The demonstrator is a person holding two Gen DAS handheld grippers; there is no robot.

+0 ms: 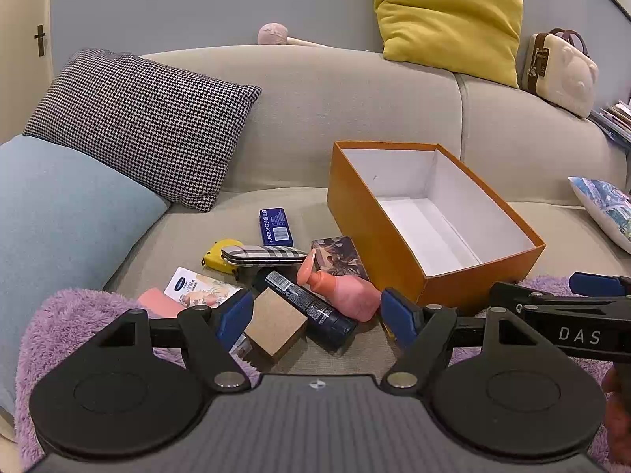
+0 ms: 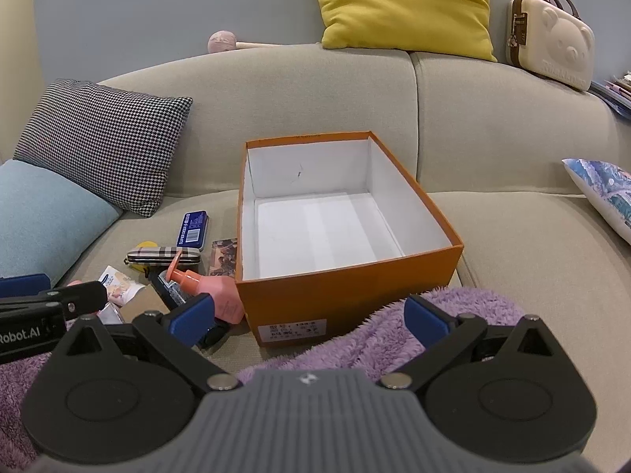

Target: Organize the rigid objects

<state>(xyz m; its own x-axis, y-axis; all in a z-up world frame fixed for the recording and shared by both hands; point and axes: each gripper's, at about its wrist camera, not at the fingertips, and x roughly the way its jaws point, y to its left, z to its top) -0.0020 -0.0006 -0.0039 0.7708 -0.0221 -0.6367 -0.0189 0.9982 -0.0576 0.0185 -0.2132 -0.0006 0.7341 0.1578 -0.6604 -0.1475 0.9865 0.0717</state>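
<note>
Nearest the lens, the left gripper [image 1: 317, 315] was held with its blue pads spread wide and nothing between them, poised above the near end of a heap of small goods; the right gripper [image 2: 309, 317] was likewise seen wide and empty, over a purple fleece blanket [image 2: 394, 339] and just short of the orange box [image 2: 347, 291]. Beyond the left pads, a brown cardboard block [image 1: 276, 325] was found closest, touching a dark tube [image 1: 311, 309] which was lain against by a pink pump bottle [image 1: 343, 289]. Farther off, a plaid case [image 1: 262, 255], a yellow tape measure [image 1: 217, 257] and a blue tin [image 1: 276, 226] were spread on the sofa seat [image 1: 276, 197]. The box stood to the right of the heap, open and unfilled. The block was judged light, stiff and square-sided, best taken across two flat faces; the bottle was judged smoother and rounder, best gripped across its body, not its nozzle.
</note>
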